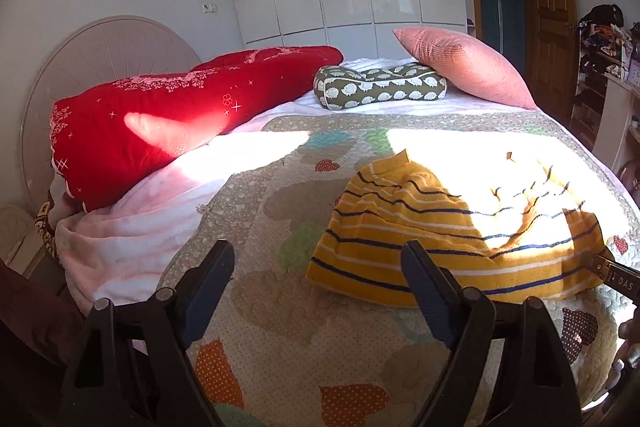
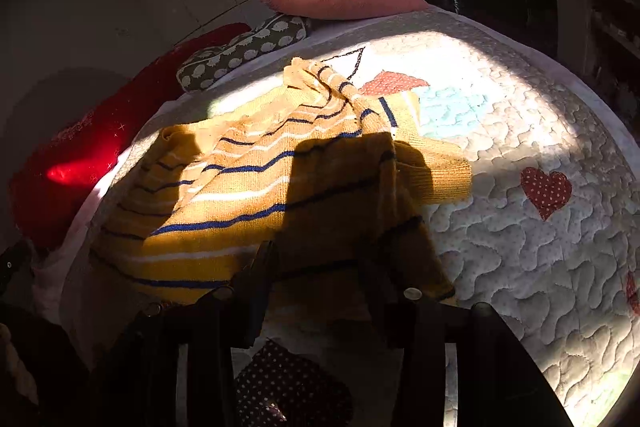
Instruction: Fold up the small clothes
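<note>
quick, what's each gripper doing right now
Left gripper: open, holding nothing, short of the striped sweater.
Right gripper: open, at the sweater's near edge, nothing clamped.

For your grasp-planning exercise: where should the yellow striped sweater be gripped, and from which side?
Probably pinch the yellow striped sweater at its near hem corners, coming from the near bed edge: the hem lies fairly flat towards both open hand-held grippers, while its far end is bunched.
</note>
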A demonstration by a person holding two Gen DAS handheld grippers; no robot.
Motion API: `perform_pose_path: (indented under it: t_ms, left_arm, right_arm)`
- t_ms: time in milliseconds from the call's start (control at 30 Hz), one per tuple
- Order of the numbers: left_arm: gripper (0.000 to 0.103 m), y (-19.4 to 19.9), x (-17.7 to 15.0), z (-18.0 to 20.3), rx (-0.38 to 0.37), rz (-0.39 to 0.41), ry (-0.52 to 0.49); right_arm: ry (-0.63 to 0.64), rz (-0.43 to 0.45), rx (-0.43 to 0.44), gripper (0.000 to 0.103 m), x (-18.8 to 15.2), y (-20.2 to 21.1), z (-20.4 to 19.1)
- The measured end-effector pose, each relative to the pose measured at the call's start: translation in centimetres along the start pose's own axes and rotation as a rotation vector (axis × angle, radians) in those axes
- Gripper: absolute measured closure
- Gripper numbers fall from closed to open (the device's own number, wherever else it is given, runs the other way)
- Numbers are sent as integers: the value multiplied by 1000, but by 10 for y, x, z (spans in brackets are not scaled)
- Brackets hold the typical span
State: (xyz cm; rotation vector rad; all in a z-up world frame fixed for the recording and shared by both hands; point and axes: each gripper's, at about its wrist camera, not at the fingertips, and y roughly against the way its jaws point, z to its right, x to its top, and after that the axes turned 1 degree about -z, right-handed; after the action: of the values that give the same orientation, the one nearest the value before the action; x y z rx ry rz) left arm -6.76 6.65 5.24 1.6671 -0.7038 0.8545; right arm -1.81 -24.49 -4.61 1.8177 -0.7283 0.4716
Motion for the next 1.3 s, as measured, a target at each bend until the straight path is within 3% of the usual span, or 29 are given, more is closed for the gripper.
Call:
perform_pose_path:
  t_ms: [67,200,367,600,833,1167,1300]
  left_arm:
    - [0,14,2,-4,-2,93,26]
    - [0,27,6,-4,-26,172,59]
    - [0,16,-3,2,-124,39,76]
    - [0,14,-32,10,-90,-40,19]
    - [0,5,-50,18,-94,-100,-15]
    - [0,-7,-59,30,-153,-177,-36]
    - [0,-10,-61,30,-134,-194,-41]
  right_arm:
    - [27,13,-23,55,-2,10,-8]
    - [102,6,-107,47,-15,23,-30]
    - [240,-14,-317,37,-39,25,-64]
    - [403,12,-522,32,-65,32,-102]
    - [460,-4,-566,30,-71,30,-106]
    - [440,-14,-538,30,-76,27,-103]
    - [446,-19,-527,30,-74,25,-106]
